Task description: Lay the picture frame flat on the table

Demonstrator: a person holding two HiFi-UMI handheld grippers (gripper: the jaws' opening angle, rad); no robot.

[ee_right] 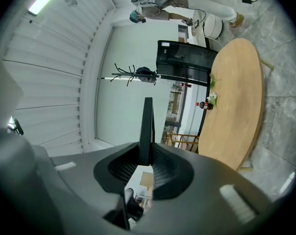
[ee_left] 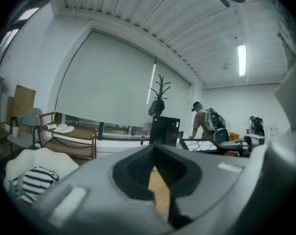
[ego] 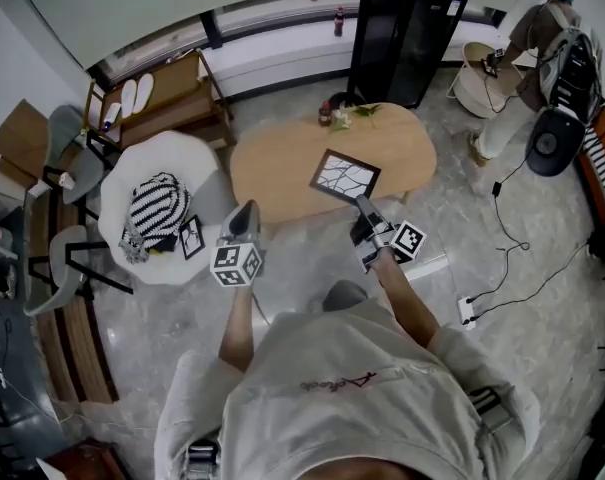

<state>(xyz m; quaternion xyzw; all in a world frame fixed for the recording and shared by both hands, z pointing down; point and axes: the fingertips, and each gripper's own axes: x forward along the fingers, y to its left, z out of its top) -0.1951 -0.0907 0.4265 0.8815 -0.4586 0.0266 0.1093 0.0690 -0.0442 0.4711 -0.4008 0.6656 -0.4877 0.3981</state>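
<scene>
A black picture frame (ego: 344, 176) with a white branching-line print is over the near side of the oval wooden table (ego: 282, 168). My right gripper (ego: 362, 205) is shut on its near right corner. In the right gripper view the frame (ee_right: 148, 121) shows edge-on, clamped between the dark pads of the right gripper (ee_right: 147, 151), with the table (ee_right: 236, 97) off to the right. I cannot tell whether the frame touches the tabletop. My left gripper (ego: 247, 211) hovers off the table's near left edge, shut and holding nothing. In its own view the left gripper (ee_left: 155, 151) has its tips together.
A small bottle (ego: 326, 114) and a plant (ego: 354, 116) stand at the table's far end. A white chair (ego: 147, 158) at left carries a striped bag (ego: 157, 213) and a small framed print (ego: 191, 238). Behind are a black cabinet (ego: 402, 33) and a person (ego: 542, 38). A power strip (ego: 469, 311) and cables lie on the floor at right.
</scene>
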